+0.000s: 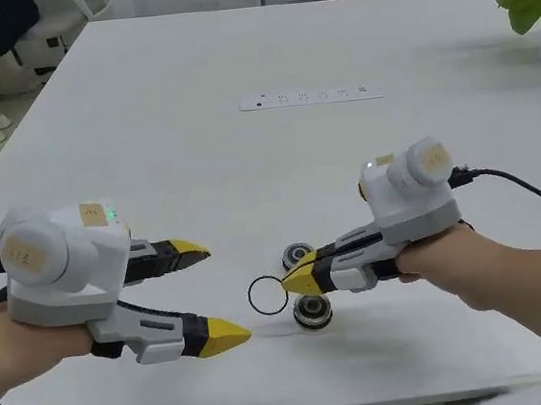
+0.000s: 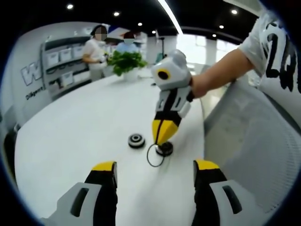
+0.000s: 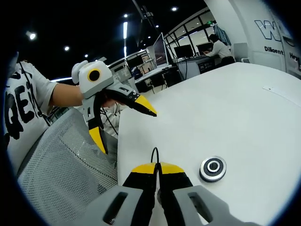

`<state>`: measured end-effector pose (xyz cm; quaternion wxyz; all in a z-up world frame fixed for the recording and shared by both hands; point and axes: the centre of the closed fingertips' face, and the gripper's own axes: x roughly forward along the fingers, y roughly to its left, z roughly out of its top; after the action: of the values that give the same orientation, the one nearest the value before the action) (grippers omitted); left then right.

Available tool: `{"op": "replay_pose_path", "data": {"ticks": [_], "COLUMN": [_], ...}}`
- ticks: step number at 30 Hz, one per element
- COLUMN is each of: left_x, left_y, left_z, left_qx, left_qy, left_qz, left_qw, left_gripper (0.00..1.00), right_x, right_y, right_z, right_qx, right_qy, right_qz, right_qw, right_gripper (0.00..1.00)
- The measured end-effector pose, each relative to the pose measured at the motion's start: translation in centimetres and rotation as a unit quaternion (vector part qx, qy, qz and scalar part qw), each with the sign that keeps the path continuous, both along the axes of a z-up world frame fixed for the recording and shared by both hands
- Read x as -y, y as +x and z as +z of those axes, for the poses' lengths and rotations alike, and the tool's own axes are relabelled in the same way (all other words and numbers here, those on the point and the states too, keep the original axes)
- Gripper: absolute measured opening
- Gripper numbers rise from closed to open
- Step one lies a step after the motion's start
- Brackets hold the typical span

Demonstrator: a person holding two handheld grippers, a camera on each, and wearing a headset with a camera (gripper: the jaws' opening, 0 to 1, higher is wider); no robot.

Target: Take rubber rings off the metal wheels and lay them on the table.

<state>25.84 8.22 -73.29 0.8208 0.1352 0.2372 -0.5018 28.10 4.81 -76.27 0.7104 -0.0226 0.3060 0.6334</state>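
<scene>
The right tool has its jaws pressed together on the rubber ring, a thin black loop that sticks out from the yellow tips just to the left of the near wheel — whether the loop touches the bench or that wheel, I cannot tell. In the right gripper view the right tool shows no gap between its jaws, and a black strand of the rubber ring rises from between them. The near wheel lies flat on the bench, right under the right tool's jaws. The far wheel lies flat just beyond the near wheel, apart from it. The left tool hangs to the left of the near wheel, clear of it, jaws spread wide and holding nothing — in the left gripper view the left tool frames the rubber ring, the near wheel and the far wheel between its two yellow tips. A white power strip lies well beyond the near wheel, toward the far side of the bench.
</scene>
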Motion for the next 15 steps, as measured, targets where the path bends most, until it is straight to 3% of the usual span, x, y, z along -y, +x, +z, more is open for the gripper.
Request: {"op": "replay_pose_path", "data": {"ticks": [7, 15], "left_x": [-1.0, -1.7], "left_y": [0.0, -0.3], "left_z": [-0.2, -0.6], "left_qx": [-0.002, -0.006], "left_qy": [0.004, 0.007], "left_qz": [0.011, 0.017], "left_qw": [0.9999, 0.9998], "left_gripper": [0.68, 0.68], "right_x": [-1.7, -2.5], "right_y": [-0.8, -1.2], "right_z": [-0.6, -2.2], "right_qx": [-0.001, 0.001], "right_qy": [-0.007, -0.027], "right_qz": [0.017, 0.031], "right_qw": [0.9998, 0.9991], "right_gripper": [0.00, 0.00]}}
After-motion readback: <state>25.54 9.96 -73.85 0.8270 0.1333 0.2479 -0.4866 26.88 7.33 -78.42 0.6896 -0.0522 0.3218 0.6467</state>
